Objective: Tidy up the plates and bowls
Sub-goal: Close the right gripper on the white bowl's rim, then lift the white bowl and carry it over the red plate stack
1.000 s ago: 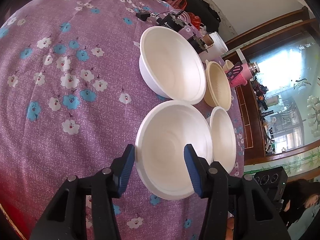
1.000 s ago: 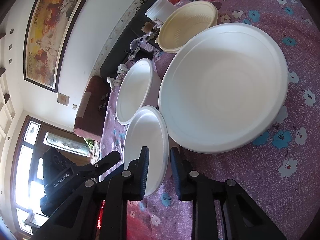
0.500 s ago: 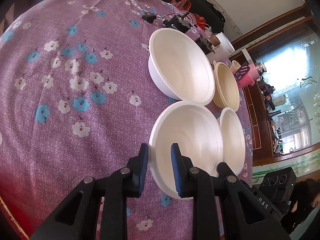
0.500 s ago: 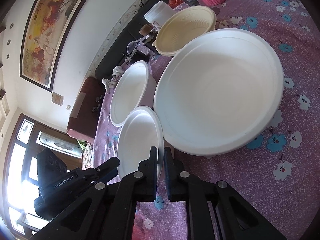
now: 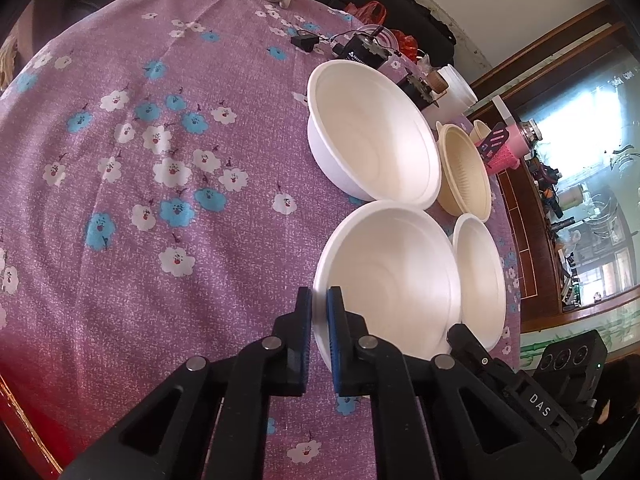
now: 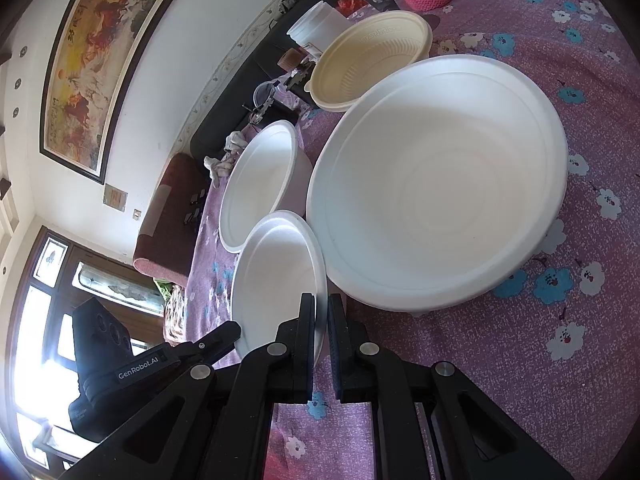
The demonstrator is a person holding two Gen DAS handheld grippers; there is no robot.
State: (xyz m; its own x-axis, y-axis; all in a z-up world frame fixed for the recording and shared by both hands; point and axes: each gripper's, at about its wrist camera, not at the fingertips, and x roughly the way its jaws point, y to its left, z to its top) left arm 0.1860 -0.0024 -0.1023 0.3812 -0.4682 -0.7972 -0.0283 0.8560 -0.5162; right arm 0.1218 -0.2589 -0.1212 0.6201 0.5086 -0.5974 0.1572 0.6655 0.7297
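Left wrist view puts your left gripper (image 5: 319, 312) with its jaws nearly closed on the near rim of the shallow white bowl (image 5: 390, 280), one finger outside the wall and one inside, so the bowl lies straight ahead of the jaws and opens away from you. Just right of it, rims almost touching, sits the small white plate (image 5: 480, 276); beyond both stand the deep white bowl (image 5: 372, 136) and the cream ribbed bowl (image 5: 464, 172), all toward the right edge of the floral tablecloth (image 5: 160, 160).

From the right wrist view, your right gripper (image 6: 321, 316) is pinched almost shut on the near rim of a small white dish (image 6: 276, 284), which extends forward and left from the jaws. The wide white plate (image 6: 436, 204) lies just to its right, much nearer this hand than the other. I judge both pieces gripped and ready to lift; whichever goes onto the wide plate must travel rightward.
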